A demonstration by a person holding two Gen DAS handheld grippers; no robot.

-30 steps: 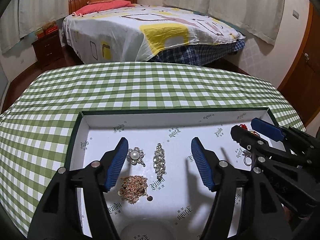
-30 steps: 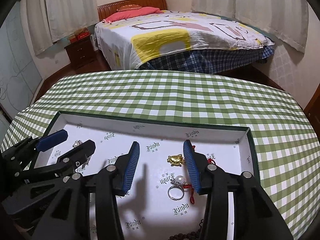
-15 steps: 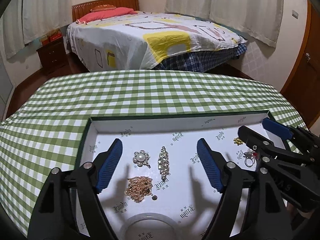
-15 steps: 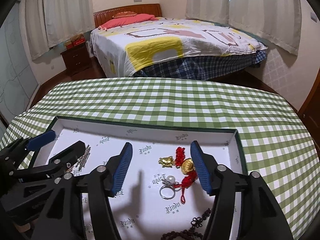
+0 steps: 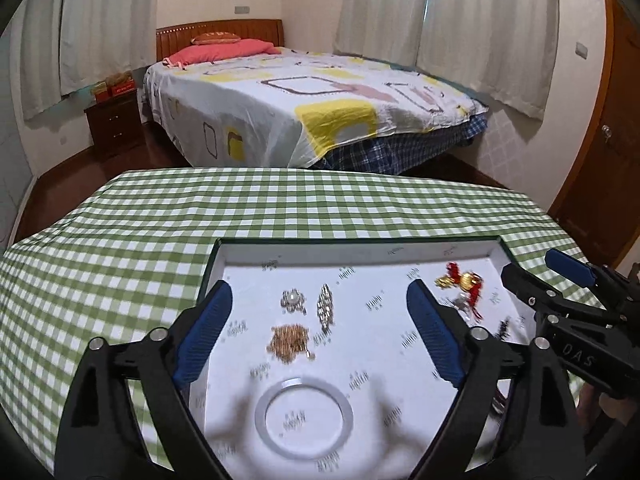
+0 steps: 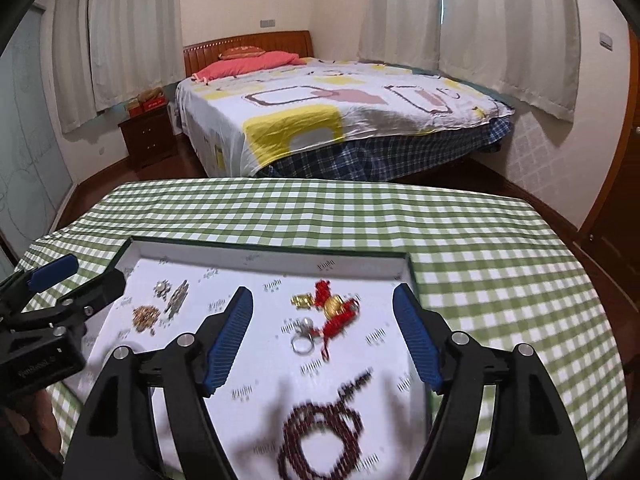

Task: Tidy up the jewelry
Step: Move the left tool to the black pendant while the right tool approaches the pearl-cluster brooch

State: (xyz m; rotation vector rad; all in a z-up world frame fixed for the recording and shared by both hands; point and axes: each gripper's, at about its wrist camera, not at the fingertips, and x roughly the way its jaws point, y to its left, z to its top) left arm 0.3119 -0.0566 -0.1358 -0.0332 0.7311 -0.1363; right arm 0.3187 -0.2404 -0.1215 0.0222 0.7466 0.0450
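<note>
1. You held the left gripper [image 5: 316, 332] with fingers spread wide and empty, above the white tray [image 5: 248, 249] on the green-checked counter [image 5: 120, 240].
2. Your right gripper [image 6: 322, 334] hung likewise parted, gripping nothing.
3. The jewelry lay inside the tray: pearl brooch [image 5: 293, 300], crystal pin [image 5: 325, 309] and gold chain [image 5: 289, 342] at frame centre, white bangle [image 5: 304, 416] lower centre.
4. On the right view, ring [image 6: 303, 340], red-and-gold charm [image 6: 336, 308] and dark bead bracelet [image 6: 320, 436] sat between your fingers.
5. My advice was to straddle one piece squarely and descend slowly, since blur suggested haste.
</note>
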